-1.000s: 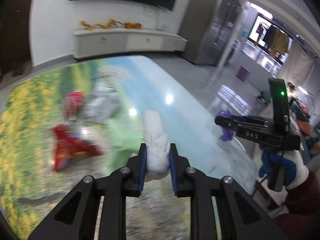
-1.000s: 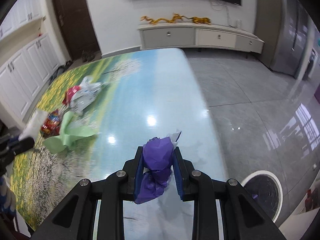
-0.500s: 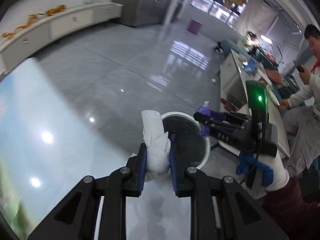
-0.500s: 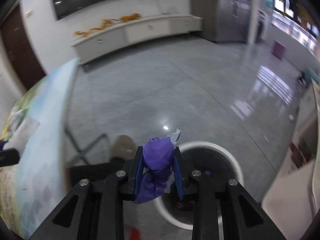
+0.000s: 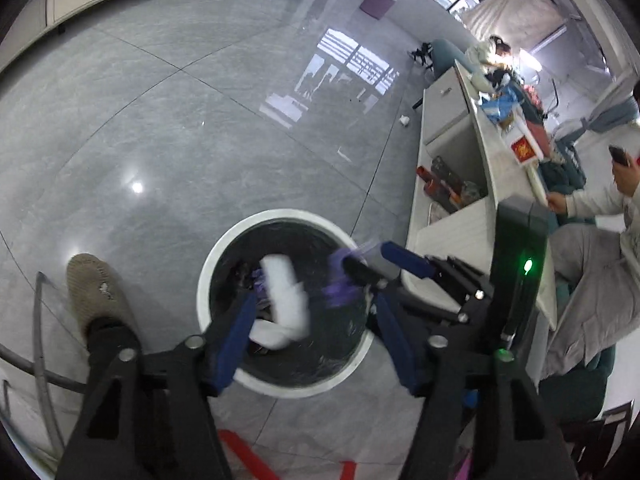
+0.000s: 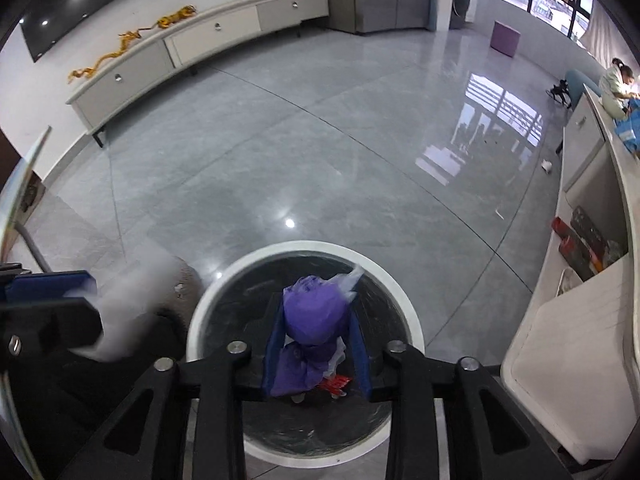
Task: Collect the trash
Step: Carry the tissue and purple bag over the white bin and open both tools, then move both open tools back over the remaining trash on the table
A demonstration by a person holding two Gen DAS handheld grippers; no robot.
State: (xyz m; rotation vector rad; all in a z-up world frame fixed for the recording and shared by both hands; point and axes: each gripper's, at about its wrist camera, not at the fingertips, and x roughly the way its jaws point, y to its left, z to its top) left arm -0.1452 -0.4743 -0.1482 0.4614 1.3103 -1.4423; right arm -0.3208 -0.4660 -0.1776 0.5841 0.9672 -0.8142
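Both pieces were being released over the white-rimmed bin [image 5: 208,276]: the left gripper [image 5: 316,320], angled steeply down, was opening with the white paper wad [image 5: 284,300] loose between its jaws, while the right gripper [image 6: 316,340] was opening around the purple wad [image 6: 314,316], not yet dropped.

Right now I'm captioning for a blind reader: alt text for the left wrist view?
The left claw is opening above a round white-rimmed bin, with a white paper wad loose between its blue pads. Beside it, the right claw holds purple trash over the bin.
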